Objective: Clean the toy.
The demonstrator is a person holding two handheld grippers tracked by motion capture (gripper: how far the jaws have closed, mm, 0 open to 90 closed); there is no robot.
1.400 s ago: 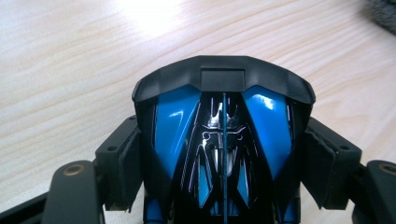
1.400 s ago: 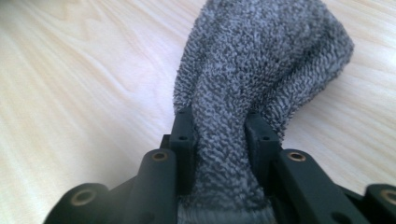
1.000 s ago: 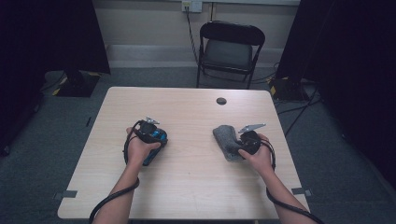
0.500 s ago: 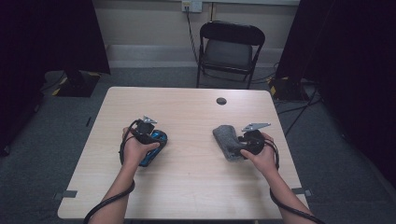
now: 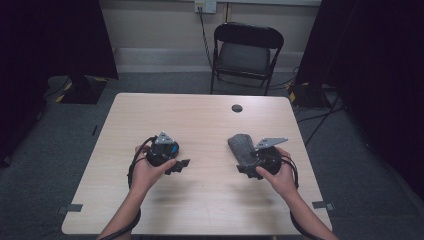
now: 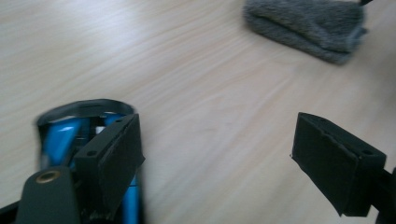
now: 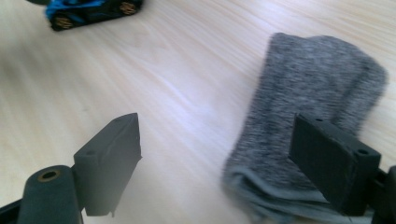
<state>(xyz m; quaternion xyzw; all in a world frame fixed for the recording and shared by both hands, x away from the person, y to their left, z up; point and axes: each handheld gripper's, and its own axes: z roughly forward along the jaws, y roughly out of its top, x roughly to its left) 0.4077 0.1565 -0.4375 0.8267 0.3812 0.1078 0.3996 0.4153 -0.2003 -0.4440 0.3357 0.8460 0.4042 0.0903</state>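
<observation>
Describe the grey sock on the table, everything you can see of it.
The sock is heathered grey knit, soft and fuzzy, folded over on itself so a paler layered edge shows at one end. It lies flat on the wooden table, right of centre. The right tongs hang open at its folded end, one pad over it; whether it touches is unclear.

Fuzzy grey knit sock (image 7: 308,107), glossy blue plastic toy car (image 7: 88,11), smooth wood-grain table (image 5: 200,120).

Bare wooden desk (image 5: 200,120) is left between the blue toy car (image 7: 88,11) and folded grey sock (image 5: 242,148); a small black disc (image 5: 237,108) is set near the far edge.
</observation>
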